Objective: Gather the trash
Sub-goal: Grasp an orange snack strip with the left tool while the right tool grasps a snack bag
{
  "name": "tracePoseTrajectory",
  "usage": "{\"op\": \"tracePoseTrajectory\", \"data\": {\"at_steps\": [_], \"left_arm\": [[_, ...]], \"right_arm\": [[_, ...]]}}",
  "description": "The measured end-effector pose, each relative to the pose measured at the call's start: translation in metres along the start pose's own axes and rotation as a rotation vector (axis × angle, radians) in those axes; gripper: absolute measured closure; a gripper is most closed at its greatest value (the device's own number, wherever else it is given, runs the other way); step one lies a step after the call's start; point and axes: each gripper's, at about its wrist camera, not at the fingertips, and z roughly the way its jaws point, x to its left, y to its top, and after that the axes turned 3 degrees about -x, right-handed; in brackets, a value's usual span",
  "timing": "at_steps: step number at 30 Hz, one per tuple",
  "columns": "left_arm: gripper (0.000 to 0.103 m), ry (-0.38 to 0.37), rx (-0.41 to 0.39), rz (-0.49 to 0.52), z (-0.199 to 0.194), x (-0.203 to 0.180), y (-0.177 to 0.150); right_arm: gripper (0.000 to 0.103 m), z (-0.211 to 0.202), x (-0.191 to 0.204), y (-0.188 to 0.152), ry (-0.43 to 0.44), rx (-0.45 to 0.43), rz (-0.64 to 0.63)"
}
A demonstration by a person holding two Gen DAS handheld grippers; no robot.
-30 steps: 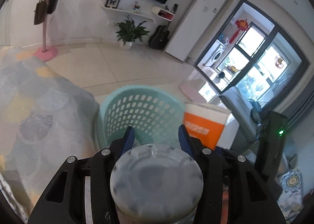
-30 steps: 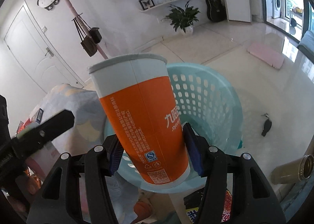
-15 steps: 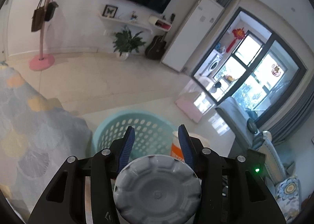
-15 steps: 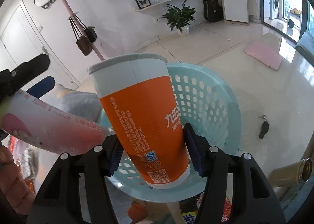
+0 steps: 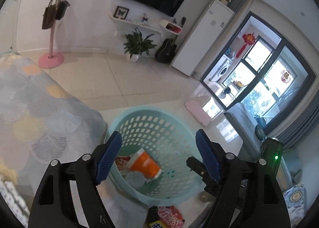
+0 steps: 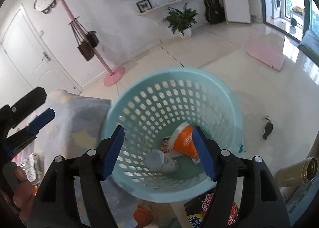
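Observation:
A light teal perforated basket [image 5: 151,112] [image 6: 199,80] stands on the floor below both grippers. Inside it lie the orange and white paper cup [image 5: 144,165] [image 6: 184,142], a grey-capped bottle [image 5: 135,178] [image 6: 159,161] and a red and white wrapper [image 5: 122,163] [image 6: 166,146]. My left gripper [image 5: 157,156] is open and empty above the basket's near rim. My right gripper [image 6: 159,148] is open and empty above the basket. The left gripper's fingers also show at the left edge of the right wrist view [image 6: 39,121].
A patterned grey blanket [image 5: 30,112] lies left of the basket. A red and yellow snack packet [image 5: 167,217] [image 6: 209,206] lies just in front of it. A brass-coloured bottle [image 6: 295,172] and a black key fob [image 6: 267,127] are on the right. Pink coat stand [image 5: 51,60] is behind.
Both grippers opened. The orange cup dropped from the right gripper and the grey-capped bottle from the left gripper; both now lie in the basket.

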Motion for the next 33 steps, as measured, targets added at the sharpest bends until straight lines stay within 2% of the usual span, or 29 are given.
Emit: {"op": "tracePoseTrajectory", "data": {"at_steps": [5,9,12,18,25,29,33], "left_arm": [[0.031,-0.002,-0.063,0.025,-0.043,-0.004,0.0],[0.031,0.038,-0.135,0.041,-0.089,0.0,-0.003],[0.031,0.078,-0.181,0.036,-0.128,0.009,-0.01],[0.031,0.226,-0.248,-0.03,-0.208,0.054,-0.038],[0.031,0.343,-0.237,-0.179,-0.262,0.116,-0.075],[0.031,0.303,-0.197,-0.252,-0.263,0.141,-0.09],[0.049,0.26,-0.145,-0.286,-0.242,0.151,-0.095]], "right_arm": [[0.036,-0.033,0.041,0.002,0.059,-0.066,-0.101],[0.037,-0.053,0.08,-0.003,0.119,-0.104,-0.186],[0.037,-0.061,0.113,-0.013,0.176,-0.108,-0.25],[0.039,-0.054,0.171,-0.043,0.241,-0.053,-0.357],[0.043,-0.038,0.229,-0.08,0.306,0.024,-0.454],[0.043,-0.027,0.251,-0.098,0.303,0.053,-0.486],[0.043,-0.01,0.258,-0.099,0.281,0.074,-0.484]]}}
